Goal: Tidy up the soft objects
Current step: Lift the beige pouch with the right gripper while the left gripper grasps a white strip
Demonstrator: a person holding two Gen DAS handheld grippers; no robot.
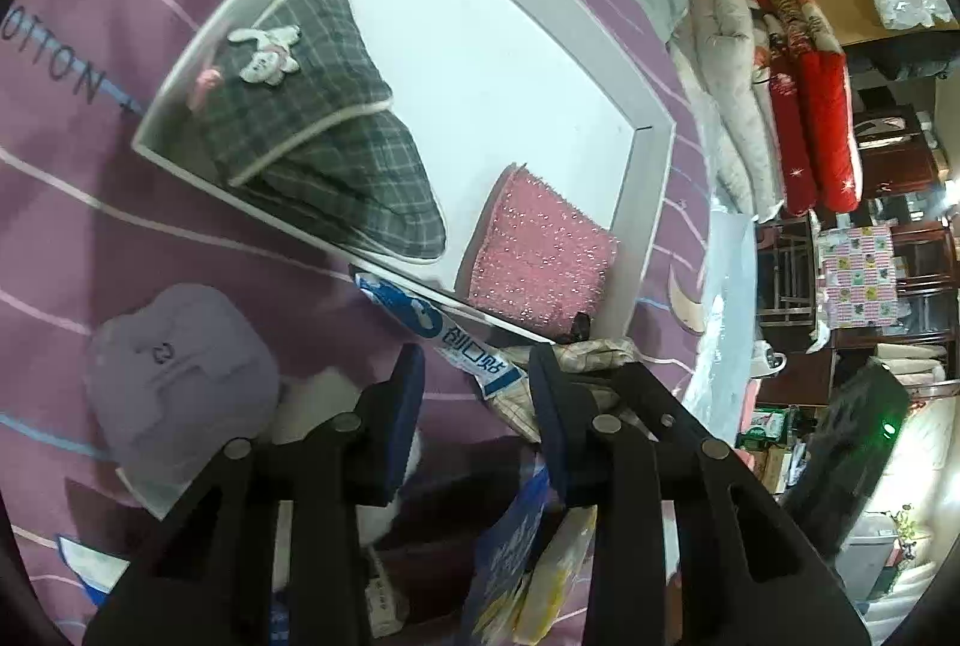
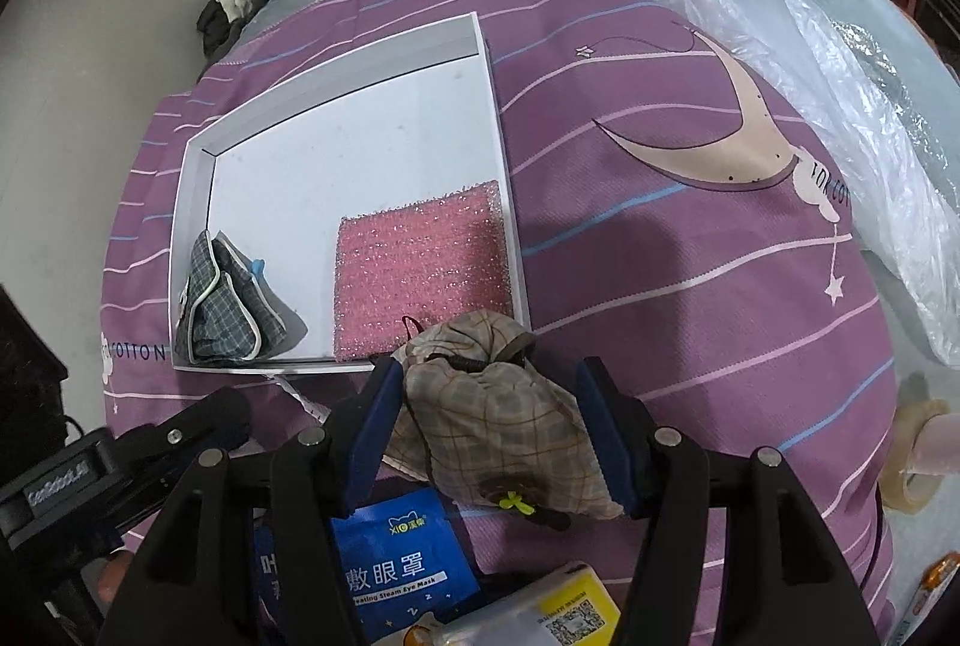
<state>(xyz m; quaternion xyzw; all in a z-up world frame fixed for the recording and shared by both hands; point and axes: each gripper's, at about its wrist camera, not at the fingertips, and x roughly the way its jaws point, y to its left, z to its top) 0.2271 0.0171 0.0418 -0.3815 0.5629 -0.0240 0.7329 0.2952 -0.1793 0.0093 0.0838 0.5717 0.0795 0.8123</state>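
A white shallow box lies on a purple striped quilt. Inside it are a grey plaid pouch and a pink glittery sponge cloth. Both also show in the left wrist view: the pouch, the pink cloth, the box. My right gripper is shut on a beige plaid drawstring pouch, just before the box's near edge. My left gripper is open and empty over a blue-and-white packet. The beige pouch lies beyond the left gripper's right finger.
A lavender cap-like soft item lies left of the left gripper. Blue eye-mask packets and a yellow packet lie near me. Clear plastic wrap and a tape roll are at right. Folded bedding is stacked beyond.
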